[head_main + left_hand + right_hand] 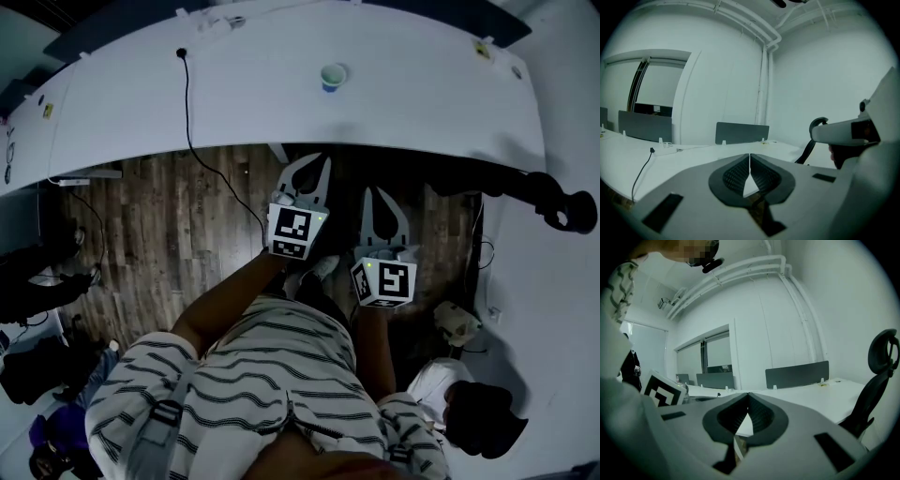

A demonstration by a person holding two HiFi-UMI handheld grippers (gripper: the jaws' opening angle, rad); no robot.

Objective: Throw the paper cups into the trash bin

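A paper cup (333, 77) with a blue base stands alone on the long white desk (422, 94), far side of middle. My left gripper (319, 167) hovers over the wooden floor just short of the desk's near edge, jaws shut with nothing between them. My right gripper (375, 197) hangs beside it, a little nearer to me, also shut and empty. In the left gripper view the left gripper (750, 155) has its tips meeting over the desk top (693, 161). In the right gripper view the right gripper (748, 394) looks the same. No trash bin is clearly visible.
A black cable (187, 103) runs from the desk down to the floor at left. A black office chair (558, 202) stands at the desk's right end. Pale bundled things (441, 380) lie on the floor at lower right. Grey dividers (742, 132) line the desk's far edge.
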